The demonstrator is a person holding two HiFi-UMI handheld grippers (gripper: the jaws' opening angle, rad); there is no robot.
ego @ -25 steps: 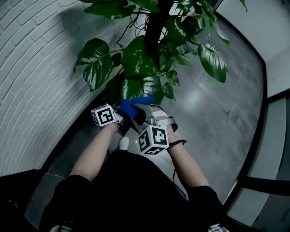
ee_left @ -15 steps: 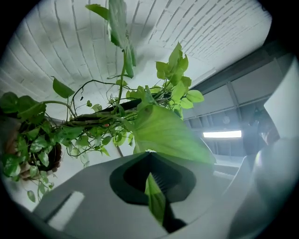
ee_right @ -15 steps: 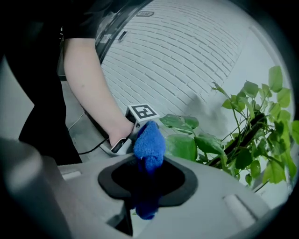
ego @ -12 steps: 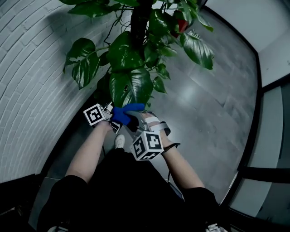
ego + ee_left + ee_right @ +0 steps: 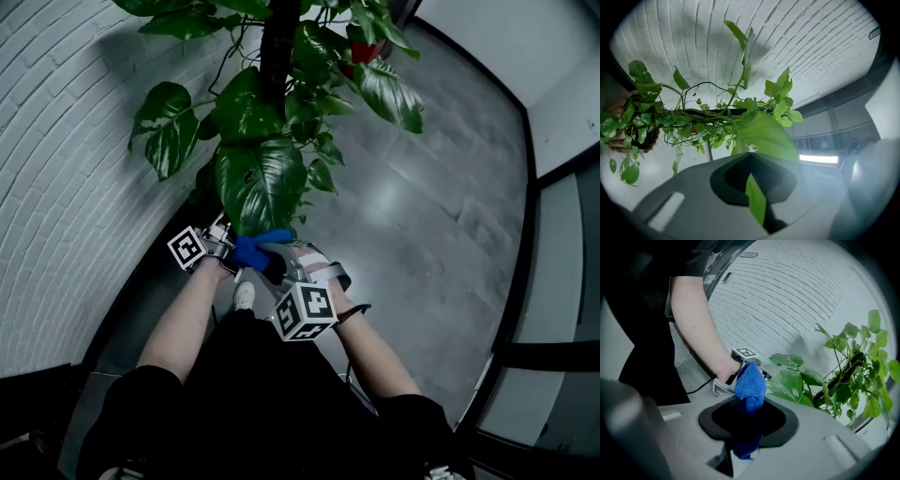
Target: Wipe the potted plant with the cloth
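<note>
A white brick wall (image 5: 66,187) stands just behind a tall potted plant (image 5: 274,84), which rises from a grey floor (image 5: 422,216). One large leaf (image 5: 261,183) hangs on the plant's near side. The left gripper (image 5: 757,201) is at that leaf's lower tip, its jaws pinched together on the leaf's edge. Just right of it, the right gripper (image 5: 745,441) has its jaws clamped on a blue cloth (image 5: 750,383), bunched up right at the leaf's tip.

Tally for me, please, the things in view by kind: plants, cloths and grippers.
potted plant: 1
blue cloth: 1
grippers: 2 (left gripper shut on a leaf, right gripper shut on the blue cloth)
Total: 4
</note>
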